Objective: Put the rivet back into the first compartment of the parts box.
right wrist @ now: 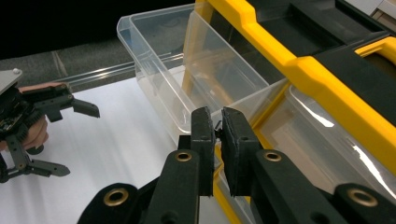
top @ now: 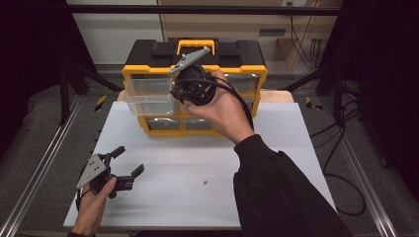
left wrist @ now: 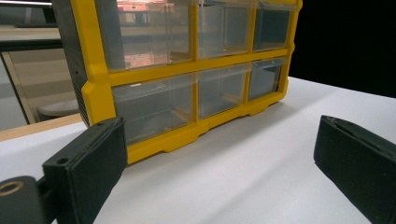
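A clear drawer [right wrist: 187,74] juts from the yellow organizer [top: 247,69] on the white surface [top: 197,163]; right claw [right wrist: 218,128] nearly closed at its rim, left claw [top: 127,160] apart, well away.

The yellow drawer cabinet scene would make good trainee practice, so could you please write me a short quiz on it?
1. True or false: the left gripper is open above the white table.
2. Which clear drawer of the yellow cabinet is pulled out: A) top left, B) bottom right, C) none?
3. Fill in: in the right gripper view, the right gripper has its jaws nearly ____ on something small and dark, beside the drawer.

Key: 1 true; 2 A; 3 closed.
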Action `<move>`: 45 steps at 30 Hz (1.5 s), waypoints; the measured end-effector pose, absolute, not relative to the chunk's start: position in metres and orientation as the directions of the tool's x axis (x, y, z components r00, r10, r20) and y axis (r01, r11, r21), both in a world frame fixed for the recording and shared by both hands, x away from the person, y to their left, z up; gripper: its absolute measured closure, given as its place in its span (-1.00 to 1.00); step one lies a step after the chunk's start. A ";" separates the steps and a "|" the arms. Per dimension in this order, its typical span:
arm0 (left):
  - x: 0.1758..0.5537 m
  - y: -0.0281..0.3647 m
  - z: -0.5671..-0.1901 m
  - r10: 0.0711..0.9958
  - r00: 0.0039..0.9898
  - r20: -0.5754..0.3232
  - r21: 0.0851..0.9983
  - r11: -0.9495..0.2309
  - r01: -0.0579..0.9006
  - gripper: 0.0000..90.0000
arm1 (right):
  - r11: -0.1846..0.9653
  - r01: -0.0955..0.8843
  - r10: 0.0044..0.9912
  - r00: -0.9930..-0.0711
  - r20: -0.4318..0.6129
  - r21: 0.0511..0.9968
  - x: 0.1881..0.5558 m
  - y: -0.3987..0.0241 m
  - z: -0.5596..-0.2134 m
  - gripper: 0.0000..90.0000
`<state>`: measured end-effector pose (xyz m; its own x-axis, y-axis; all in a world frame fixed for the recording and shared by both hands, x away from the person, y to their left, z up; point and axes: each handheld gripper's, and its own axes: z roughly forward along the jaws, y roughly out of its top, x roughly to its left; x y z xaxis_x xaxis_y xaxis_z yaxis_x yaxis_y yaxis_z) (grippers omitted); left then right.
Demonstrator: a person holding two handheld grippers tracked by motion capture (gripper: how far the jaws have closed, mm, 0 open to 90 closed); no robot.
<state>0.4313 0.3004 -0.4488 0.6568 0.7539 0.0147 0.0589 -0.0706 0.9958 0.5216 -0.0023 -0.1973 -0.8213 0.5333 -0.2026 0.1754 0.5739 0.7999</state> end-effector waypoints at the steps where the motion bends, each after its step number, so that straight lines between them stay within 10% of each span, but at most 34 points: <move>1: 0.431 0.300 -0.449 0.754 0.657 0.015 0.996 -0.071 0.059 -0.94 | 0.571 0.173 0.534 -0.821 -0.203 0.802 0.522 -0.002 -0.197 0.85; 30: 0.432 0.301 -0.449 0.751 0.660 0.016 0.995 -0.074 0.060 -0.94 | 0.505 0.171 0.542 -0.825 -0.157 0.846 0.537 0.025 -0.193 0.84; 45: 0.431 0.301 -0.449 0.752 0.658 0.013 0.996 -0.069 0.060 -0.94 | 0.481 0.150 0.561 -0.810 -0.172 0.863 0.528 0.014 -0.194 0.31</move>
<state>0.4315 0.3005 -0.4488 0.6585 0.7525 0.0129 0.0596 -0.0692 0.9958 0.5277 0.0139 -0.1939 -0.8097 0.5612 -0.1718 0.1505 0.4815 0.8635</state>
